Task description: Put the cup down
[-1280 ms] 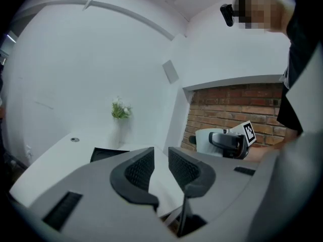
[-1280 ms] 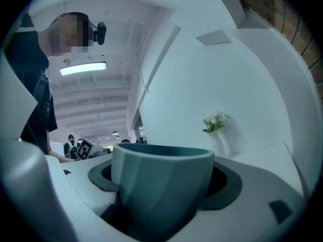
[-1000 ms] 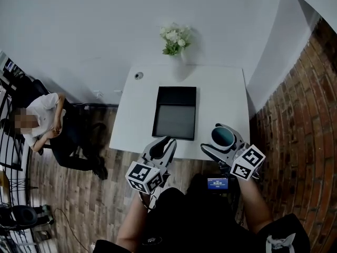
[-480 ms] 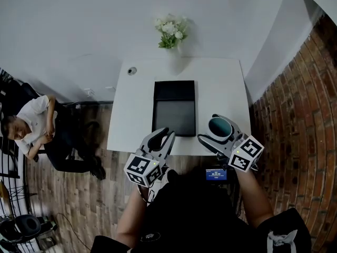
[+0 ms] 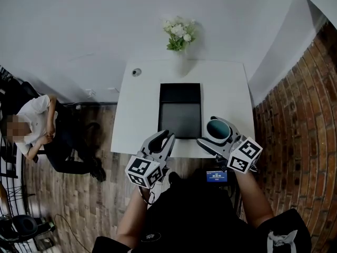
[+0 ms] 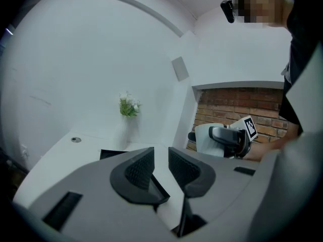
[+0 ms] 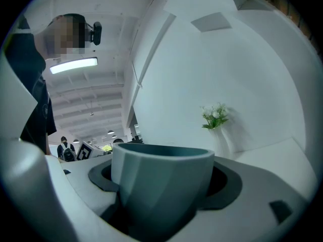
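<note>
My right gripper [image 5: 217, 135] is shut on a grey-blue cup [image 5: 219, 131], held upright above the near right part of the white table [image 5: 226, 94]. In the right gripper view the cup [image 7: 160, 178] fills the space between the dark pads [image 7: 226, 180]. The left gripper view shows the same cup [image 6: 208, 139] off to the right. My left gripper [image 5: 164, 142] hovers over the table's near edge, its jaws a small gap apart with nothing between them [image 6: 160, 166]. A black tray [image 5: 180, 111] lies on the middle of the table, just ahead of both grippers.
A vase of white flowers [image 5: 179, 35] stands at the table's far edge against the white wall. A small round fitting [image 5: 136, 72] sits at the far left corner. A brick wall [image 5: 300, 115] runs along the right. A seated person [image 5: 37, 128] is at the left on the wooden floor.
The view has shifted slightly; both grippers have stayed near the table's front edge, the right one holding the cup throughout. The left gripper has not changed its gap.
</note>
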The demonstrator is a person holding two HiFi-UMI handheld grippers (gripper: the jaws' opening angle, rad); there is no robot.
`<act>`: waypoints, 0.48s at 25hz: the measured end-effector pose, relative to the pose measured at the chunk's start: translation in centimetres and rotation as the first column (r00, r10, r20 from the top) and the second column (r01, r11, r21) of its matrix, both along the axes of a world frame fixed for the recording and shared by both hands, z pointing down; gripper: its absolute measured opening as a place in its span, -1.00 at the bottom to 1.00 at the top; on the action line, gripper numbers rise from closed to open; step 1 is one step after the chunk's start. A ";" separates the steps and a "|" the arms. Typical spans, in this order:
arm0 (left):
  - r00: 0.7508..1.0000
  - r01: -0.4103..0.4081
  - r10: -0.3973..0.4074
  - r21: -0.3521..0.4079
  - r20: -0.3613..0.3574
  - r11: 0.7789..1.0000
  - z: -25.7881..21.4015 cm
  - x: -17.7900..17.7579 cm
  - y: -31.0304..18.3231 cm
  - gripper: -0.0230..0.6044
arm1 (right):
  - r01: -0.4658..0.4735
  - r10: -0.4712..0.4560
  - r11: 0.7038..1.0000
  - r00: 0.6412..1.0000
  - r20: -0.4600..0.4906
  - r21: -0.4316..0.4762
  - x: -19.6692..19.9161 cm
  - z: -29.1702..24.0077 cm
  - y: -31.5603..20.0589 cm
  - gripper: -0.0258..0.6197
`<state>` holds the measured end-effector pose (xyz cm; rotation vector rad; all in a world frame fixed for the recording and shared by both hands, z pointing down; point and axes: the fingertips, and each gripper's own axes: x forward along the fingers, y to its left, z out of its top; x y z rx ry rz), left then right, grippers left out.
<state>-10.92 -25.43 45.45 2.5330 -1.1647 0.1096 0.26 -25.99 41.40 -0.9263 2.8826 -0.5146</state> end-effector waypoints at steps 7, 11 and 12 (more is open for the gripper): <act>0.998 0.049 -0.050 -0.014 -0.045 0.999 -0.3 -0.8 -0.1 -0.62 | 0.000 0.000 1.000 1.000 0.006 -0.014 -0.2 0.2 0.3 0.35; 0.996 0.071 -0.073 -0.028 -0.053 0.997 0.0 -0.9 -0.2 -0.62 | 0.008 -0.008 1.000 1.000 0.008 -0.016 0.0 0.4 0.1 0.35; 0.996 0.071 -0.073 -0.034 -0.054 0.997 0.1 -0.8 -0.2 -0.62 | 0.009 -0.009 1.000 1.000 0.007 -0.018 0.0 0.6 -0.1 0.35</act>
